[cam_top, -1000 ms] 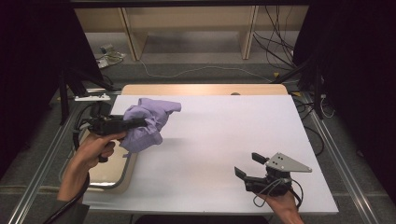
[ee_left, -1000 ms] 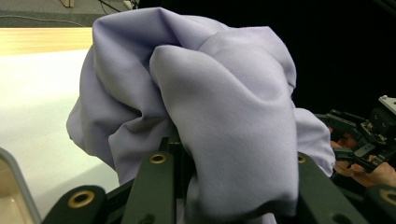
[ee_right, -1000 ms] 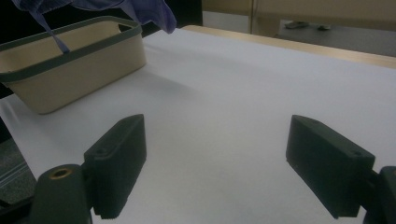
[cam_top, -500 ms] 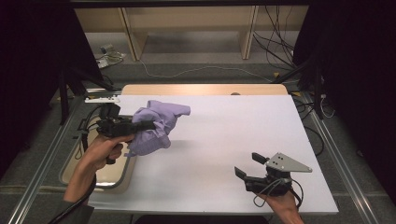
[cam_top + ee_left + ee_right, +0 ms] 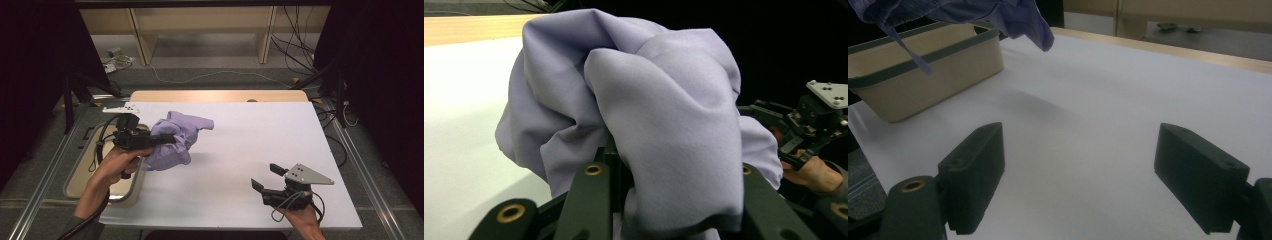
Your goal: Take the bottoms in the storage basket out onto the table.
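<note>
Lilac cloth (image 5: 175, 137) hangs clenched between the left gripper (image 5: 167, 140) fingers; right gripper (image 5: 267, 176) fingers spread, well apart.

The cloth (image 5: 175, 139) is a plain pale lavender with no print, darker violet in its folds. At nine o'clock of it the bin (image 5: 82, 172) is beige with a dark grey-green rim. The table (image 5: 260, 150) is plain white, with a light wood strip at twelve o'clock. The left gripper (image 5: 165, 139) and right gripper (image 5: 265, 176) are black; each carries a grey plate.
</note>
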